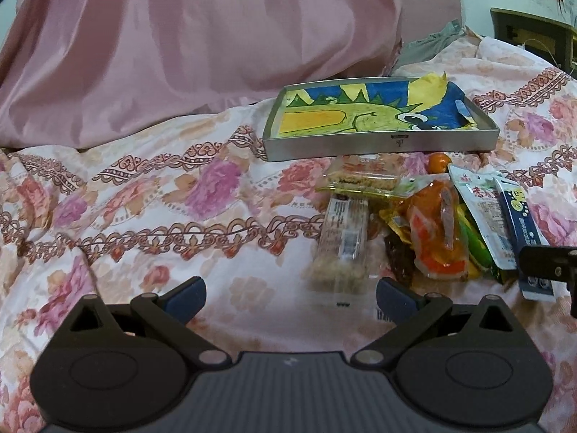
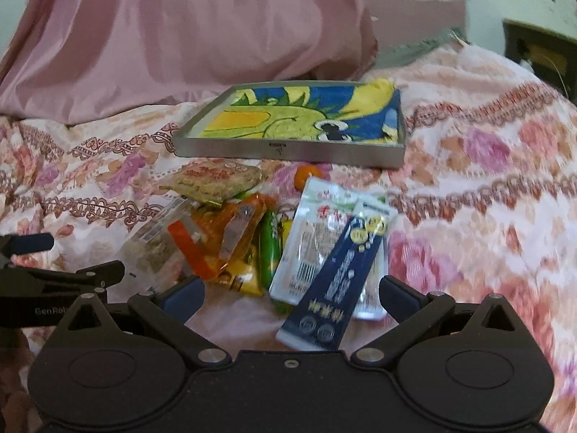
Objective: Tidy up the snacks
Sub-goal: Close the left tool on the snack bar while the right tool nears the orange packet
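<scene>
In the left wrist view, the left hand-held gripper (image 1: 290,297) hangs with its fingers spread wide and empty above the floral pink bedspread (image 1: 144,195), just before a clear-wrapped grain bar (image 1: 342,241). The heap of snack packets (image 1: 432,223) lies in front of the shallow metal tray lined with a crayon drawing (image 1: 378,142). In the right wrist view, the right hand-held gripper (image 2: 290,297) is likewise spread, straddling a dark blue sachet (image 2: 335,288) lying on a white pouch (image 2: 310,238).

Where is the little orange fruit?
The little orange fruit lies on the flowery bedspread, just in front of the metal tray, behind the snack pile.
</scene>
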The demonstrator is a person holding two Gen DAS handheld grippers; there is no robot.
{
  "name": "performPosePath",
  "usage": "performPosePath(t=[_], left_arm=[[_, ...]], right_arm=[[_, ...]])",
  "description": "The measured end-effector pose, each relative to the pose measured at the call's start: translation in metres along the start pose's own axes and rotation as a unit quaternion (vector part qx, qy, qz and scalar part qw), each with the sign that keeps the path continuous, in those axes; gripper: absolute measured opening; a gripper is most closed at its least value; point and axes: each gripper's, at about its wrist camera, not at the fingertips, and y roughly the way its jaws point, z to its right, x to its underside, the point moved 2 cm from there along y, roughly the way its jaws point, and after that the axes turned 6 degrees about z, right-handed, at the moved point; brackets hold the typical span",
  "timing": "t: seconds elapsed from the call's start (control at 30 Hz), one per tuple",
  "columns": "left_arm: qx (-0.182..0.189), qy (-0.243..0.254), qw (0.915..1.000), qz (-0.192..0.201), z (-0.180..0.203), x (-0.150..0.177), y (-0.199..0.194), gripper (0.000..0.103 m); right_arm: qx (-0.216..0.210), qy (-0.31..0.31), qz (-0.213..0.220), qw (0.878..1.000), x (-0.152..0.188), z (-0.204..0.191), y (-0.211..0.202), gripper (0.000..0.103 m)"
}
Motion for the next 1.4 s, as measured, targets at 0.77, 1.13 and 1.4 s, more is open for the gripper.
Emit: performPosePath(t=[0.77, 1.13, 1.4], left_arm=[[0.035, 0.041, 0.9985, -0.009, 0.010, -0.019, 0.048, 0.103], [0.061, 0.040, 0.9959, -0.053, 0.011, -0.029, 0.080, 0.102], [0.063, 0.026, 0.9958, -0.061, 0.001, -0.032, 0.087, 0.102]], right_arm=[[-0.052, -0.056, 0.008, 0.997, 0.003, 0.007, 0.047, 0.103], [-0.117, -0.048, 0.032, 0.991, 0.001, -0.008, 0.058, 0.102], [-0.121, -0.036, 0.031, 0.992, 0.003, -0.010, 0.063, 0.102]])
